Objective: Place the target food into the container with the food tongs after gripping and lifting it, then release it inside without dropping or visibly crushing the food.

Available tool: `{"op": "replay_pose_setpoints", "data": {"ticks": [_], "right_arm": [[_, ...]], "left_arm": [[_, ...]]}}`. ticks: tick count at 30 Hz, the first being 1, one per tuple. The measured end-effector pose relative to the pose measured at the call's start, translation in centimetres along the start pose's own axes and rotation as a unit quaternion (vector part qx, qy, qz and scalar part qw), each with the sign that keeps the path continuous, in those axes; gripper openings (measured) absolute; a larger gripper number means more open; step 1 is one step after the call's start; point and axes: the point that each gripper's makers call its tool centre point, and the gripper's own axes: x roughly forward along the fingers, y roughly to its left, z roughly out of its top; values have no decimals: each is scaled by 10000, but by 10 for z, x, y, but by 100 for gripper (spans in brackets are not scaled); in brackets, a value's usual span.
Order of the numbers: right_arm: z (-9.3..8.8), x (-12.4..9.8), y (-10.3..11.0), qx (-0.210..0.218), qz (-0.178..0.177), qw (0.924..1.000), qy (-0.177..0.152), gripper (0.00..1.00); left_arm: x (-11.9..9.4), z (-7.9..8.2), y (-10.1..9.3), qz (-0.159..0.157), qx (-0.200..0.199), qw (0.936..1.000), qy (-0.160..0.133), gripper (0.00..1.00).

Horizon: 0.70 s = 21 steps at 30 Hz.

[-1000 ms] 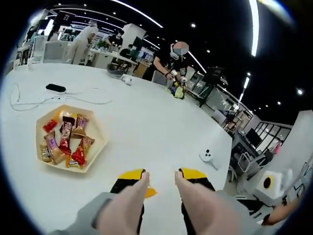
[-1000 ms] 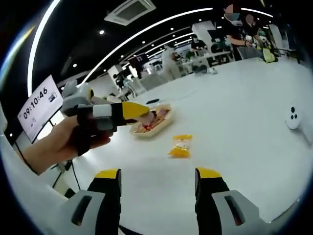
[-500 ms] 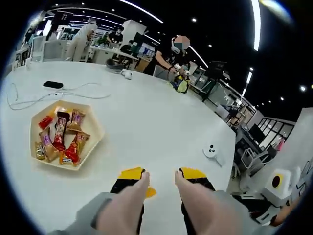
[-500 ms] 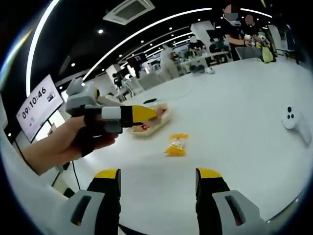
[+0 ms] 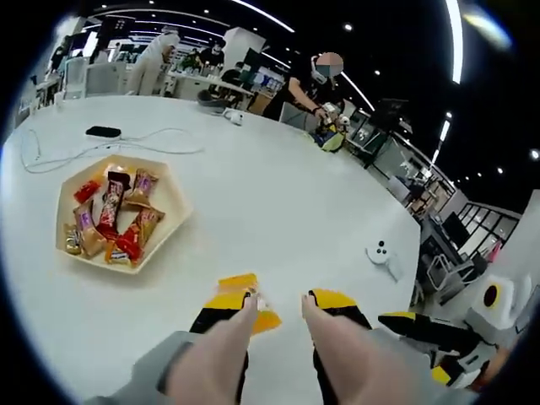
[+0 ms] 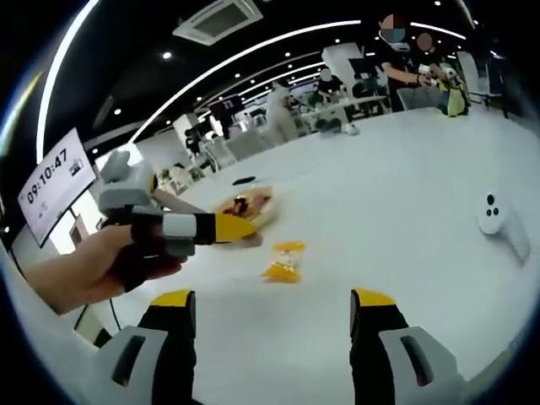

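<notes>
Left gripper view: left tongs [image 5: 278,305] slightly parted, empty; small yellow-orange crinkly snack packet [image 5: 257,314] on white tabletop [image 5: 278,194] just beyond left tip; hexagonal beige tray of wrapped sweets [image 5: 173,211] far left.

Right gripper view: right tongs [image 6: 272,300] wide open, empty; packet [image 6: 284,260] ahead between tips. Likely light, slippery, crushable: pinch gently mid-body.

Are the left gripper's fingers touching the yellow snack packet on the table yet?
Apart. In the right gripper view, white table shows between the left gripper and the yellow snack packet; the left gripper view has the packet past its fingers.
</notes>
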Motion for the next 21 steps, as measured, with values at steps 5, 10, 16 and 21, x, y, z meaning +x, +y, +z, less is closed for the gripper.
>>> {"op": "replay_pose_setpoints", "data": {"ticks": [5, 10, 16, 21], "right_arm": [[5, 3, -6, 39, -110, 9999, -48, 80], [1, 11, -5, 27, -61, 10000, 35, 80], [6, 13, -9, -23, -101, 9999, 25, 83], [7, 15, -11, -42, -75, 9999, 61, 83]], "left_arm": [[4, 0, 2, 88, 7, 10000, 40, 26], [6, 1, 4, 212, 109, 9997, 21, 26], [14, -5, 8, 343, 160, 9992, 104, 27], [15, -8, 15, 657, 432, 9968, 161, 27]]}}
